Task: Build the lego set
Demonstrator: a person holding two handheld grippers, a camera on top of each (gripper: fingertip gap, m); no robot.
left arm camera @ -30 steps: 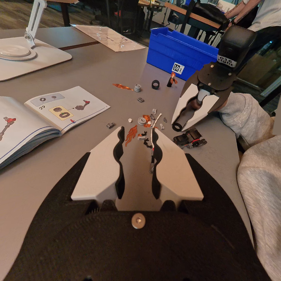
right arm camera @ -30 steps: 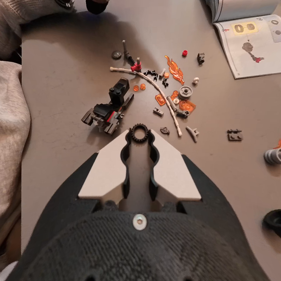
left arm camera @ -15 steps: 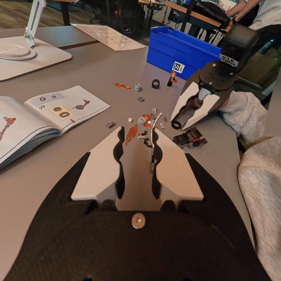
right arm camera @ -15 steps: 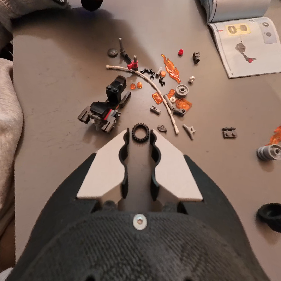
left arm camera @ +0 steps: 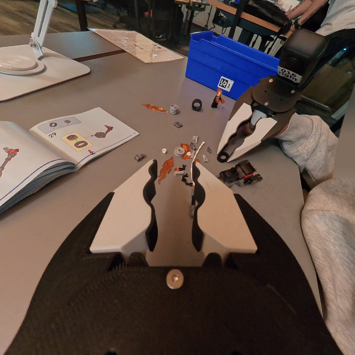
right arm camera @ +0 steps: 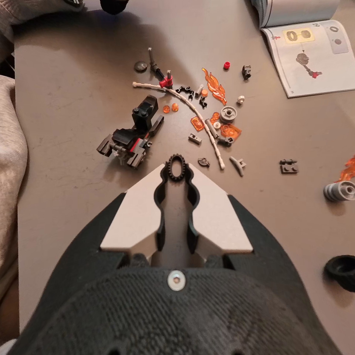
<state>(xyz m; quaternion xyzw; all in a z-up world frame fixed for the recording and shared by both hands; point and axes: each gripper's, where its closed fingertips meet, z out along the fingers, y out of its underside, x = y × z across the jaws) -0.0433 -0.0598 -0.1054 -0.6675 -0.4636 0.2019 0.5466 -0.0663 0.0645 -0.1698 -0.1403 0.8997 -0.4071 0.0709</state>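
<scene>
Between right gripper [right arm camera: 176, 170] tips, toothed black tyre [right arm camera: 176, 169] squeezed oval

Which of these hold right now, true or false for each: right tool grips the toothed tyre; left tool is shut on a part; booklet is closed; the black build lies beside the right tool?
1. The right tool grips the toothed black tyre. True.
2. The left tool is shut on a part. False: it is open and holds nothing.
3. The booklet is closed. False: it lies open on the table.
4. The black build lies on the table beside the right tool. True.
</scene>
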